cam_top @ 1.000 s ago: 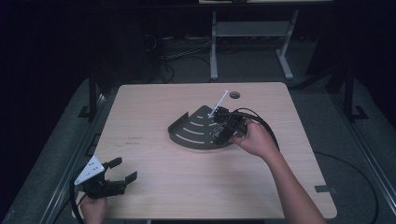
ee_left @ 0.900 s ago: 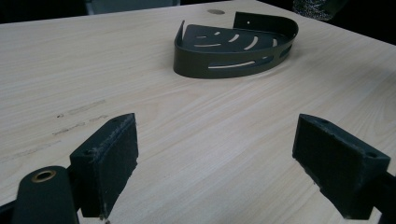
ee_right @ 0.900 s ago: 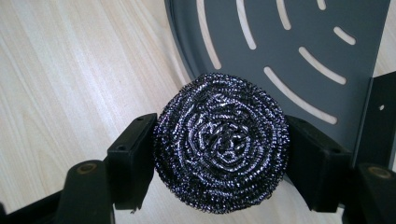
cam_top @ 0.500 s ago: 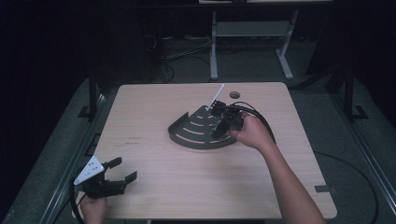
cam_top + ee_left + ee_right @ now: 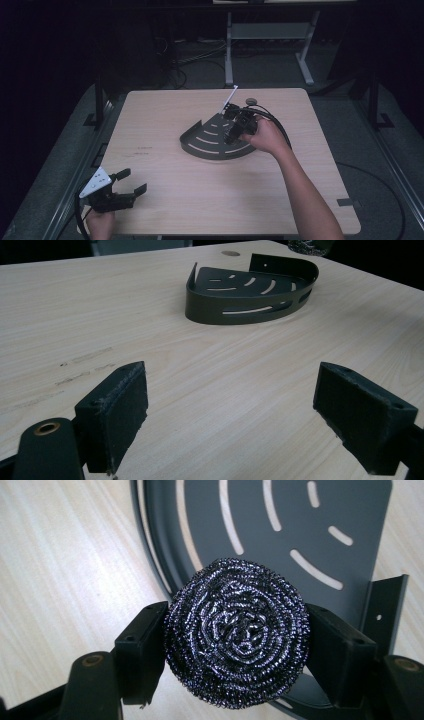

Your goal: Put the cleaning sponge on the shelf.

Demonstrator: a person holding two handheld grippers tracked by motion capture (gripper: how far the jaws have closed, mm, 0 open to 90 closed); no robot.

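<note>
Now my right gripper [image 5: 235, 650] pinches the steel scourer [image 5: 236, 639] at frame centre, over the dark slotted caddy [image 5: 280, 535]. Next, I judge, lower and release inside its rim. My left gripper [image 5: 230, 415] rests spread, empty, above the counter [image 5: 210, 370].

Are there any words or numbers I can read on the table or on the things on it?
None can be read. The table has faint dark marks near its left side, too small and blurred to read. The dark corner tray, the steel scrubber and both grippers carry no writing that shows.
</note>
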